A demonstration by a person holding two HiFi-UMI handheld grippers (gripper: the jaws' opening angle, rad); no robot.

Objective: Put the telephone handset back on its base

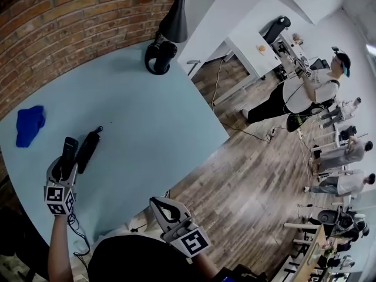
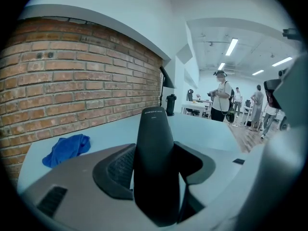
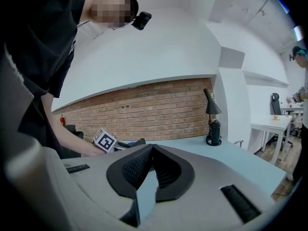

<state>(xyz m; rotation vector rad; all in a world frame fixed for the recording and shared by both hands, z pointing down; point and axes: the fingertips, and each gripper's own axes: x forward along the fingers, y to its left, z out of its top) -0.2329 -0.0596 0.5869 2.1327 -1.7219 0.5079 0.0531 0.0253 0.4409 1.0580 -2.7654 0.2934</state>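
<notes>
In the head view my left gripper (image 1: pixel 66 162) is shut on the black telephone handset (image 1: pixel 70 149) and holds it upright just above the pale blue table (image 1: pixel 147 116). The long black base (image 1: pixel 88 151) lies on the table right beside it, to the right, with a cord end at its far tip. Seen from the left gripper view, the handset (image 2: pixel 155 162) stands between the two jaws of the left gripper (image 2: pixel 155 150), which press on its sides. My right gripper (image 1: pixel 163 209) hangs off the table's near edge; in the right gripper view it (image 3: pixel 151 149) is shut on nothing.
A blue cloth (image 1: pixel 30 124) lies at the table's left near the brick wall. A black desk lamp (image 1: pixel 163 51) stands at the far end. A cable (image 1: pixel 75 228) hangs below the left gripper. Several people stand on the wooden floor (image 1: pixel 252 175) to the right.
</notes>
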